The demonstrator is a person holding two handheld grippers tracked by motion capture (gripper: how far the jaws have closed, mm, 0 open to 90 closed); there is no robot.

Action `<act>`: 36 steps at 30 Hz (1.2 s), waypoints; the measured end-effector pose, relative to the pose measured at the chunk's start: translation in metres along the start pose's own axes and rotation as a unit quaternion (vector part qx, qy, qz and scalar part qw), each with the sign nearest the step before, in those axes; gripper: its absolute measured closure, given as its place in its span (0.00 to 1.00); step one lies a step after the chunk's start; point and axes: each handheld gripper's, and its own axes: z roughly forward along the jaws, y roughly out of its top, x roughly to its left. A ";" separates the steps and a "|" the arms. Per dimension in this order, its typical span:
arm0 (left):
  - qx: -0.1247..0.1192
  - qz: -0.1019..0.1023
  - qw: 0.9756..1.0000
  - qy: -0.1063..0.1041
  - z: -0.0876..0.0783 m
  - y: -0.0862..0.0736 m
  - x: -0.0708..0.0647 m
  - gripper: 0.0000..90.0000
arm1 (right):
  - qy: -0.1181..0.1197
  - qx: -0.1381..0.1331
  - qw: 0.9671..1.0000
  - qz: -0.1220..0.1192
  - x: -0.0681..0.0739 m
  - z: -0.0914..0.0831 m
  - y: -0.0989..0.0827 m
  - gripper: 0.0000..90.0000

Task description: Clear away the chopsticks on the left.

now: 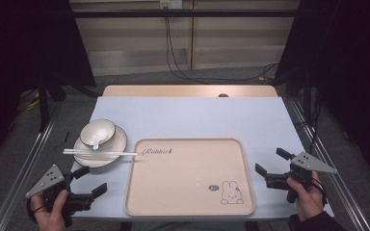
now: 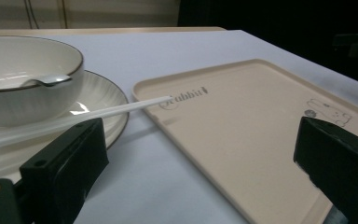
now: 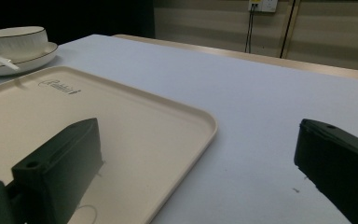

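Black blocky claw [image 2: 205, 154], smooth rectangular tray [image 2: 256, 126]

Left hand [image 1: 53, 211] enters at the lower left of the high view, fingers wrapped round the handle of the left gripper [image 1: 93, 181]; its two black jaws stand wide apart with nothing between them and point up and to the right. Right hand [image 1: 307, 193] enters at the lower right and holds the right gripper [image 1: 271, 161], whose jaws likewise stand wide apart and empty, pointing up and to the left. Each gripper carries a grey three-cornered plate on top.
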 end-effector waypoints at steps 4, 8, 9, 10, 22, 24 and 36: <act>0.018 0.004 1.000 0.003 -0.012 0.006 0.006 0.04 | 0.002 -0.001 1.000 0.002 0.000 0.000 0.000 0.01; 0.039 0.014 0.999 -0.003 -0.016 0.009 0.014 0.05 | -0.001 -0.002 1.000 0.000 0.000 0.000 0.000 0.01; 0.044 0.017 0.999 -0.010 -0.016 0.009 0.017 0.05 | -0.001 -0.002 1.000 0.001 0.000 0.000 0.000 0.01; 0.054 0.025 0.998 -0.011 -0.015 0.010 0.019 0.05 | -0.002 -0.002 1.000 0.001 0.000 0.001 0.000 0.01; 0.104 0.066 0.991 -0.041 0.003 0.023 0.047 0.06 | 0.001 -0.004 1.000 0.000 0.001 0.001 0.000 0.01; 0.111 0.075 0.990 -0.036 0.005 0.024 0.056 0.07 | -0.001 -0.004 1.000 0.001 0.001 0.001 0.000 0.01; 0.182 0.130 0.974 -0.027 0.022 0.034 0.099 0.15 | 0.001 -0.004 1.000 0.001 0.001 0.000 0.000 0.01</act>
